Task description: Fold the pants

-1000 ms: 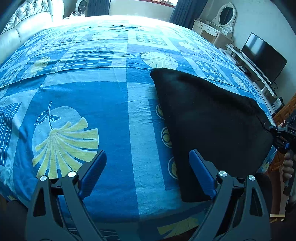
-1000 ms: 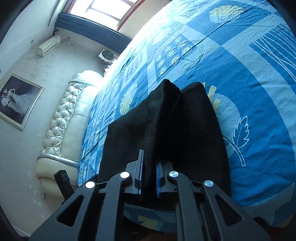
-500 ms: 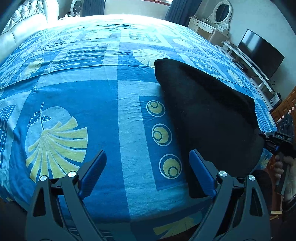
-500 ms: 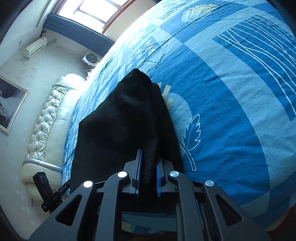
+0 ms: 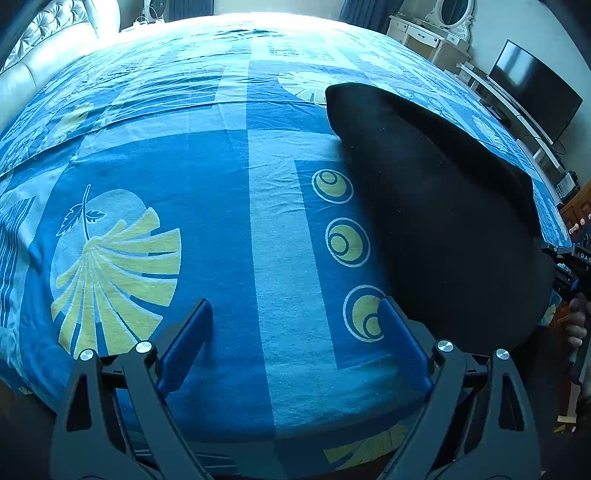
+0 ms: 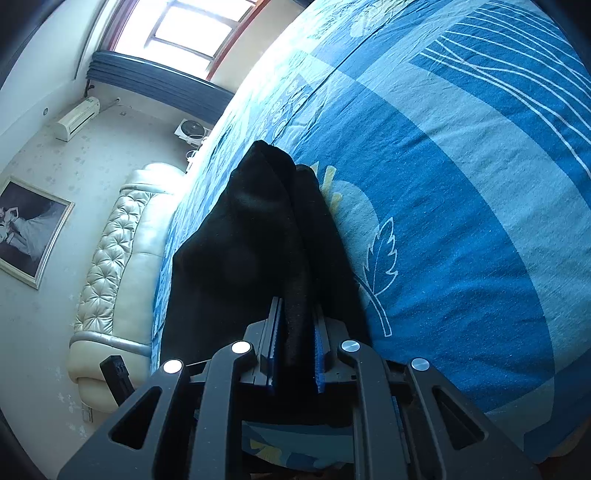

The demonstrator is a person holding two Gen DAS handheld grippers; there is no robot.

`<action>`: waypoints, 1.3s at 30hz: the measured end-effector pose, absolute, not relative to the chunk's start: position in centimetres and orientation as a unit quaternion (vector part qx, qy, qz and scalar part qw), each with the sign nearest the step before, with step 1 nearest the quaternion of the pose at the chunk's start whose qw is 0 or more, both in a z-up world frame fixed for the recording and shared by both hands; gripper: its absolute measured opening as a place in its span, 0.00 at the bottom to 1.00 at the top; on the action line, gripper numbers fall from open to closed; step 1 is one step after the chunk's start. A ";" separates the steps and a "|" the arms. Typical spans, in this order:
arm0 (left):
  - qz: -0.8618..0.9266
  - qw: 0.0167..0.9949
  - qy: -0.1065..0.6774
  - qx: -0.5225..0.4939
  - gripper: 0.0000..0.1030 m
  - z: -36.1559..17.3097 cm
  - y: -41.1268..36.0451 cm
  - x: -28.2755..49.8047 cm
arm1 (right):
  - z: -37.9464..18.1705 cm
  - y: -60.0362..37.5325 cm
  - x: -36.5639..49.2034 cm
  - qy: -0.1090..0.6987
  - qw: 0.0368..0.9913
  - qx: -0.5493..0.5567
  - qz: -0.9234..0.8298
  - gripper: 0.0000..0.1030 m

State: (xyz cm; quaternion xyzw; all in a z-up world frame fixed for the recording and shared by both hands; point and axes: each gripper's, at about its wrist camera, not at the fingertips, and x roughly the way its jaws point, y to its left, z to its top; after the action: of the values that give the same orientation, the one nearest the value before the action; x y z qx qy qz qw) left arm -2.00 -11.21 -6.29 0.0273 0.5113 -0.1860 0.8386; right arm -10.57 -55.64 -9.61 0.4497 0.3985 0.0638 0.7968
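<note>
in the left wrist view the left claw (image 5: 297, 343) hangs spread wide over the near edge of the bed (image 5: 229, 206), nothing between its blue pads, only the blue leaf-patterned sheet below. the black pants (image 5: 443, 229) fill the right half of that frame, lying on the sheet and draping off the bed's edge at lower right. at the far right edge a hand (image 5: 578, 321) grips the other tool, and above it stand a television (image 5: 532, 85) and a white dresser (image 5: 424, 33) in the upper right corner.

the right wrist view gives what that one cannot: the right claw (image 6: 295, 345) pinches a bunched fold of the pants (image 6: 258, 236) between its pads, its jaws having just eased apart a little with cloth between them. it also shows a tufted headboard (image 6: 114, 258), a framed picture (image 6: 26, 229) at left, and a window (image 6: 192, 26) at top.
</note>
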 end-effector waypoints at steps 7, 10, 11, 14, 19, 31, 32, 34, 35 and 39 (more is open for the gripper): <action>-0.186 0.838 0.512 0.027 0.88 -6.3 -11.2 -2.0 | -9.9 -55.9 -10.8 0.395 0.795 0.455 0.066 0.14; -0.186 0.838 0.512 0.027 0.88 -6.3 -11.2 -2.0 | -10.1 -56.1 -10.9 0.393 0.794 0.460 0.068 0.14; -0.186 0.839 0.512 0.027 0.88 -6.3 -11.2 -2.0 | -10.1 -56.1 -10.9 0.392 0.793 0.460 0.068 0.14; -0.186 0.838 0.512 0.027 0.88 -6.3 -11.2 -2.0 | -10.1 -56.2 -10.9 0.392 0.793 0.461 0.068 0.14; -0.189 0.836 0.515 0.021 0.88 -6.4 -10.9 -1.8 | -10.1 -56.4 -11.1 0.389 0.788 0.472 0.075 0.19; -0.246 0.792 0.548 -0.108 0.88 -6.5 -8.8 -0.5 | -7.3 -57.7 -12.3 0.396 0.798 0.450 0.062 0.61; -0.248 0.790 0.549 -0.117 0.88 -6.5 -8.6 -0.4 | -7.8 -57.4 -12.3 0.403 0.791 0.455 0.072 0.62; -0.253 0.781 0.554 -0.142 0.88 -6.6 -8.2 -0.2 | -8.4 -56.9 -12.1 0.415 0.788 0.448 0.077 0.65; -0.259 0.773 0.557 -0.159 0.88 -6.5 -7.9 -0.2 | -8.7 -56.6 -11.9 0.422 0.786 0.445 0.081 0.65; -0.294 0.736 0.570 -0.217 0.88 -6.9 -7.7 0.0 | -9.6 -56.4 -11.6 0.420 0.775 0.460 0.104 0.70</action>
State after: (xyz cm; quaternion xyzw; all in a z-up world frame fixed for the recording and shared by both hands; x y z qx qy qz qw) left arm -0.03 -7.68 -6.94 -0.2168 0.5698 -0.2937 0.7363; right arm -11.60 -56.43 -9.55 0.4604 0.4202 0.1041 0.7750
